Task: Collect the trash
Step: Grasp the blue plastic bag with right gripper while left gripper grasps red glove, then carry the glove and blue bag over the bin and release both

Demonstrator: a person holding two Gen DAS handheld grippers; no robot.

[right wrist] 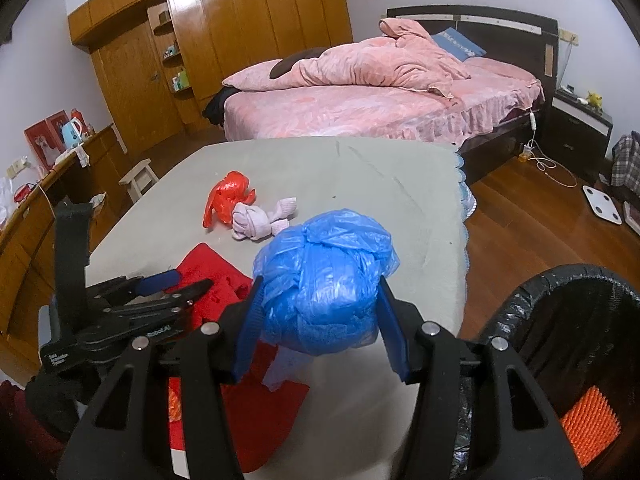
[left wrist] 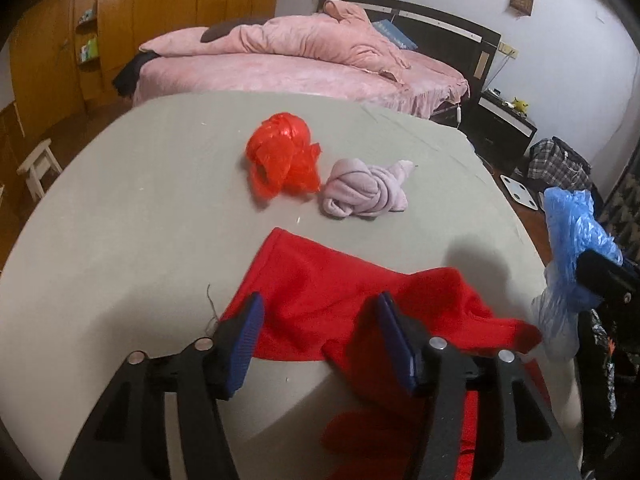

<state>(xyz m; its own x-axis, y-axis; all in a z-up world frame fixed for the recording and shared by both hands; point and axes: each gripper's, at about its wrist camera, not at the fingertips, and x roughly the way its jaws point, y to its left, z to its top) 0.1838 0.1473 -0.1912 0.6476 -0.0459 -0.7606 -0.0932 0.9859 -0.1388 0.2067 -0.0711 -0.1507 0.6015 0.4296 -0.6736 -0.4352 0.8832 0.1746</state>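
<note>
My right gripper (right wrist: 318, 304) is shut on a crumpled blue plastic bag (right wrist: 324, 280) and holds it above the grey table's near right edge; the bag also shows in the left wrist view (left wrist: 576, 240). A black-lined trash bin (right wrist: 560, 344) stands low at the right. A crumpled red plastic bag (left wrist: 282, 156) lies mid-table next to a knotted lilac cloth (left wrist: 366, 192). My left gripper (left wrist: 320, 324) is open and empty over a red cloth (left wrist: 344, 292) at the table's near edge; it also shows in the right wrist view (right wrist: 176, 284).
The grey table (left wrist: 120, 220) fills the foreground. A pink bed (right wrist: 360, 92) stands behind it. A white stool (right wrist: 138, 178) and a wooden counter (right wrist: 40, 200) are at the left. A scale (right wrist: 602, 204) and a plaid bag (left wrist: 558, 164) lie on the floor at the right.
</note>
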